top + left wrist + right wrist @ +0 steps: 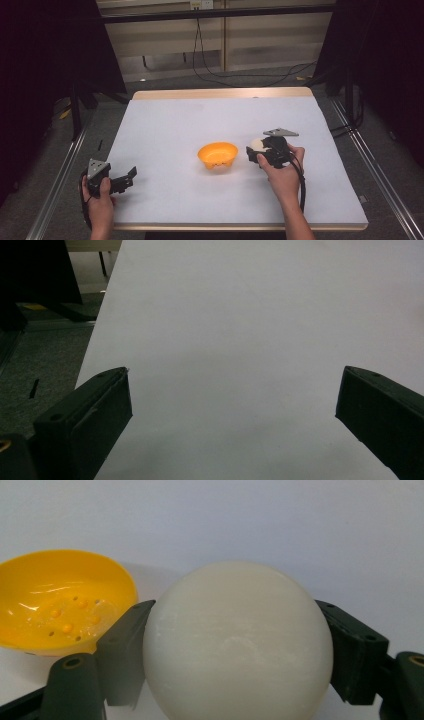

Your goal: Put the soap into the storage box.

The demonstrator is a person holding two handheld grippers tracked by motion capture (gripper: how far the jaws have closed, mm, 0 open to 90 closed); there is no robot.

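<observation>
From above, my right gripper [257, 148] pinches a pale ball [258, 143] just right of the bowl [218, 155]; my left gripper [126, 178] rests spread, far from both. Left gripper view: 2 jaws wide apart over bare table [250, 315]. Right gripper view: the ball [237, 642] sits between my jaws at its widest part, probably smooth, stiff and slippery; the bowl [60, 600] lies ahead-left.

Glossy yellow plastic bowl [60, 602] with small holes at left of frame; smooth, matt, waxy cream ball [239, 642] at centre; matt white table [200, 125], pale wood edge; matt black jaws.
</observation>
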